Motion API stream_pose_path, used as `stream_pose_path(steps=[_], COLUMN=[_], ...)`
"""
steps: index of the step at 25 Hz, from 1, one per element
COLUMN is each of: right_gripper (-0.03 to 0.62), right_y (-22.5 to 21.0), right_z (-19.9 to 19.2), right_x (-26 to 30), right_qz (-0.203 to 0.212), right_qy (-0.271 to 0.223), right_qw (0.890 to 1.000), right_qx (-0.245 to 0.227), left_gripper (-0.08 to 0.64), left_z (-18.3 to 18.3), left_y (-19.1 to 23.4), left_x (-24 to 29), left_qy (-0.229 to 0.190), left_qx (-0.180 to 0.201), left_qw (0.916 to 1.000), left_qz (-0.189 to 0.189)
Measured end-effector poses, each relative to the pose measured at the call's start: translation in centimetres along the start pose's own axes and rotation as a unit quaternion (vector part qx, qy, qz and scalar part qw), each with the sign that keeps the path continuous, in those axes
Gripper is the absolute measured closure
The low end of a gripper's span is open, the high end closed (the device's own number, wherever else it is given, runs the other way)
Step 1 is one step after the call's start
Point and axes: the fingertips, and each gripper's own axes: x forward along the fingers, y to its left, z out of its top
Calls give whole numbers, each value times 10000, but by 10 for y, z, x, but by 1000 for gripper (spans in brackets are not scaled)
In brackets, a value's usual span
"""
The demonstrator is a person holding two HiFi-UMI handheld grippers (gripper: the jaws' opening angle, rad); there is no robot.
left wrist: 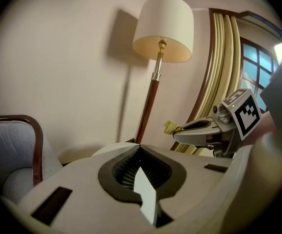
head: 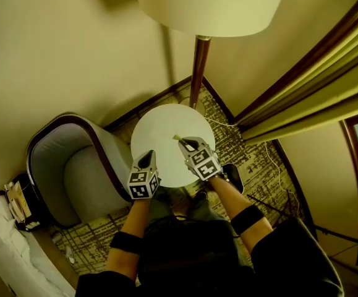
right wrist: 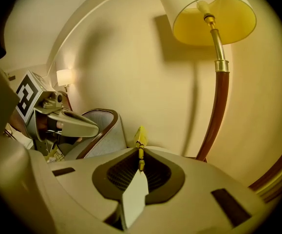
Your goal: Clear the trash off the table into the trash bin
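The round white table (head: 160, 125) lies below me, and its top shows bare in the head view. My right gripper (head: 182, 142) hangs over its right part, shut on a small yellow scrap of trash (head: 177, 138). In the right gripper view the scrap (right wrist: 140, 136) sticks out past the closed tips (right wrist: 141, 155). The left gripper view shows the same scrap (left wrist: 170, 126) at the right gripper's nose (left wrist: 178, 132). My left gripper (head: 146, 156) hovers over the table's near left edge, shut, with nothing seen between its jaws (left wrist: 140, 152). No trash bin is clearly in view.
A grey armchair (head: 73, 172) with a dark wooden frame stands left of the table. A floor lamp rises behind it, pole (head: 198, 67) and cream shade (head: 209, 5). Curtains (head: 327, 98) hang at the right. A dark object (head: 233, 177) and a white cable (head: 271, 159) lie on the patterned carpet.
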Motion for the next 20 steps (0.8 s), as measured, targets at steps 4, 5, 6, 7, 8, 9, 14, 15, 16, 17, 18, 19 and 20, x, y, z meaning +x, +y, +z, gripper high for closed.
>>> stream_pose_path(steps=[4,5,6,7,8,9,14,15,16,17,18,19,20], right_gripper=[549,549,549,549,549,549,549,549,549,549,549,549,549], right_y=[-7,-10,-14,-18,-24,-29,-55,-61,-67,-73,-79,-87,-94], right_z=[-6,-8,-10,-13,-18,-24,-67,-76,-87,-99,-112,-127,-141], right_x=[-29,-36,-42,-49,-57,-65,-117,-128,-140,-151,-162,-172,-183], right_qz=[-125,-170,-222,-281,-347,-416,-763,-844,-923,-1003,-1085,-1180,-1290], right_qy=[-85,-116,-144,-164,-175,-178,-164,-151,-140,-133,-127,-113,-84], right_qw=[9998,9997,9995,9993,9990,9986,9955,9946,9935,9924,9911,9896,9875], right_qx=[98,129,158,187,221,265,535,587,646,708,764,821,898], left_gripper=[558,558,558,558,558,558,558,558,558,558,558,558,558], left_z=[-3,-3,-3,-3,-4,-5,-13,-14,-17,-20,-22,-25,-28], left_y=[-22,-28,-34,-41,-49,-59,-120,-134,-147,-162,-176,-191,-204], left_x=[-8,-9,-7,-5,-2,1,17,21,24,27,29,32,36], left_qy=[63,68,69,71,76,83,59,54,57,72,99,129,154], left_qx=[228,288,341,388,434,477,660,697,737,777,814,853,900], left_qw=[9997,9995,9993,9991,9988,9984,9957,9949,9939,9929,9917,9904,9890], left_qz=[-66,-92,-126,-167,-216,-277,-650,-730,-813,-899,-989,-1077,-1160])
